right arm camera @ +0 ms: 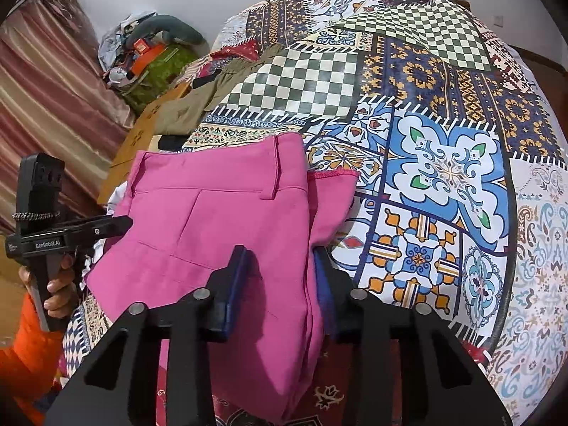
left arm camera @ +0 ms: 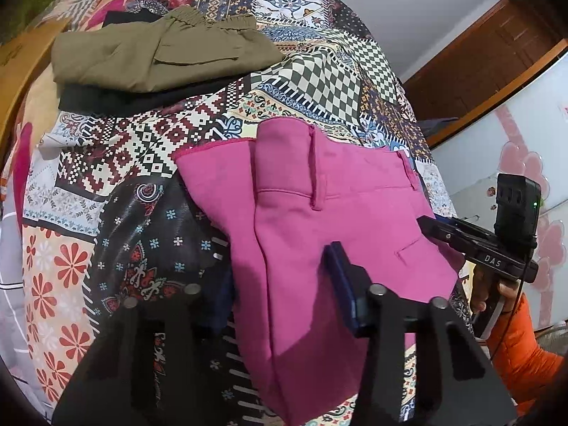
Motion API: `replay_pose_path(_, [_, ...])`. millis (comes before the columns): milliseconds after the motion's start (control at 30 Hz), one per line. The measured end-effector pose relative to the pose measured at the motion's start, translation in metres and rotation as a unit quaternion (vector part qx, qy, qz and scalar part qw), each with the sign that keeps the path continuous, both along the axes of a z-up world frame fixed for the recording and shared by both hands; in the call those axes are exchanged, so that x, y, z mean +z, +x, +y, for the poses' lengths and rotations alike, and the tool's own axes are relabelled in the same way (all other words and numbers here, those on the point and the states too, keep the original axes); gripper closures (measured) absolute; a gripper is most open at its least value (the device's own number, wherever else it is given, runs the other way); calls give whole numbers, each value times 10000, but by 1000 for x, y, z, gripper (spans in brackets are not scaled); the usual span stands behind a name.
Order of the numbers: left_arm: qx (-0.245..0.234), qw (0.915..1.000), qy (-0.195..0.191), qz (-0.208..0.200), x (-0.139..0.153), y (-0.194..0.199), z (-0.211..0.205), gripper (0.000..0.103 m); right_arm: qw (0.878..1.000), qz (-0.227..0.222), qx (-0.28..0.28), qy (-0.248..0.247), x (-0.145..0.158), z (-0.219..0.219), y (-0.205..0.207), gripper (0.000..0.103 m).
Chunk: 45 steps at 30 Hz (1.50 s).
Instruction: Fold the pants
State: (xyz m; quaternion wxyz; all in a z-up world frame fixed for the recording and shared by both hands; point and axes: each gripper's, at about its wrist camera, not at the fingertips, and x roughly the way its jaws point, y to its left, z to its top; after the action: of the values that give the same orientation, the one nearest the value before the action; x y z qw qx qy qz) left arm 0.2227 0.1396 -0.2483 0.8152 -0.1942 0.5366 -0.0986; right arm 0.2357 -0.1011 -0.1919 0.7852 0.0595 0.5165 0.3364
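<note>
Two views show the same pink pants [left arm camera: 319,248], folded and lying on a bed under a patchwork bedspread [left arm camera: 142,149]. In the left wrist view the waistband and a belt loop face away from the camera, and the pants run down toward the lens. The left gripper [left arm camera: 277,291] straddles the near left edge of the pants: one blue finger [left arm camera: 340,277] rests on top of the pink cloth, while the other is hidden in shadow beside the fabric, so the cloth sits between wide-apart fingers and I cannot tell whether it is clamped.

That view also shows what the other barely does: olive pants [left arm camera: 156,56], folded, lying on a dark garment [left arm camera: 142,99] at the far side of the bed. The right gripper [left arm camera: 426,220] shows at the right edge of the pink pants, held by a hand in an orange sleeve [left arm camera: 522,340].

From the right wrist view, the right gripper [right arm camera: 280,277] stands with its two blue fingers on either side of the folded edge of the pink pants [right arm camera: 213,220], with a gap to the fabric, not pinching it. Only this view shows striped curtains [right arm camera: 46,106] and a cluttered pile [right arm camera: 149,53] beyond the bed, plus the left gripper [right arm camera: 120,223] at the far edge of the pants.
</note>
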Motion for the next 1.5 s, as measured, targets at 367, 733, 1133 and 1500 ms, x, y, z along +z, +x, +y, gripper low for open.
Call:
replay_pose_path(367, [54, 9942, 952, -489, 38, -6, -24, 83, 9984, -555, -55, -28, 26, -3, -6, 94])
replay_pose_path(733, [288, 9784, 1519, -1372, 97, 4, -10, 84, 9901, -1397, 14, 153, 82, 23, 7, 95])
replay_pose_path(1133, [702, 9708, 1710, -1529, 121, 71, 55, 84, 9793, -2008, 254, 92, 119, 87, 70, 95])
replay_pose_path(1500, [1084, 9630, 2093, -1304, 87, 138, 125, 84, 9747, -2148, 616, -115, 101, 169, 135, 95])
